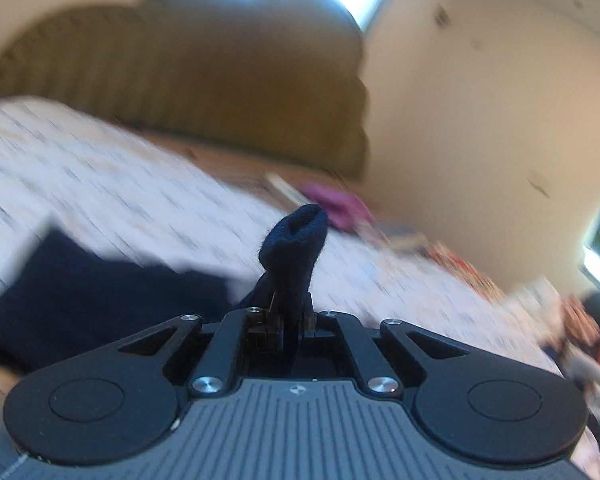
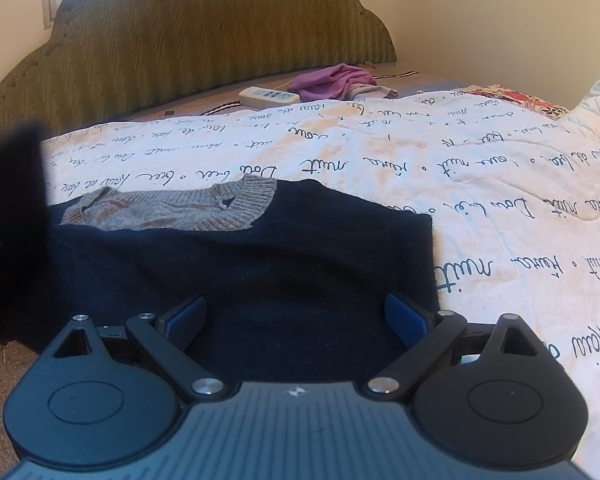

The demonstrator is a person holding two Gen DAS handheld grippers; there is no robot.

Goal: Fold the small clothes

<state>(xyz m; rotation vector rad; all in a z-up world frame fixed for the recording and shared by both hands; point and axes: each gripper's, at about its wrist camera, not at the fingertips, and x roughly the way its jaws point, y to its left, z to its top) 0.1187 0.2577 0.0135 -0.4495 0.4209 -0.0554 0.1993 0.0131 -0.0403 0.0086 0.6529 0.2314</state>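
Observation:
A small dark navy sweater (image 2: 260, 264) with a grey ribbed collar (image 2: 172, 208) lies flat on a white quilt printed with script (image 2: 420, 168). My right gripper (image 2: 296, 320) hovers open low over the sweater's near part, blue pads (image 2: 406, 316) spread wide with only cloth below. In the left wrist view my left gripper (image 1: 290, 308) is shut on a bunched piece of the navy sweater (image 1: 294, 248), lifted off the quilt; the rest of the garment (image 1: 80, 300) trails down to the left. A blurred dark mass (image 2: 12, 216) at the right view's left edge is likely that raised cloth.
An olive upholstered headboard (image 2: 204, 28) stands behind the bed. A purple garment (image 2: 332, 80) and a white power strip (image 2: 268, 97) lie near it. A patterned cloth (image 2: 516, 100) and pale bedding (image 2: 596, 112) sit at the far right. The left view is motion-blurred.

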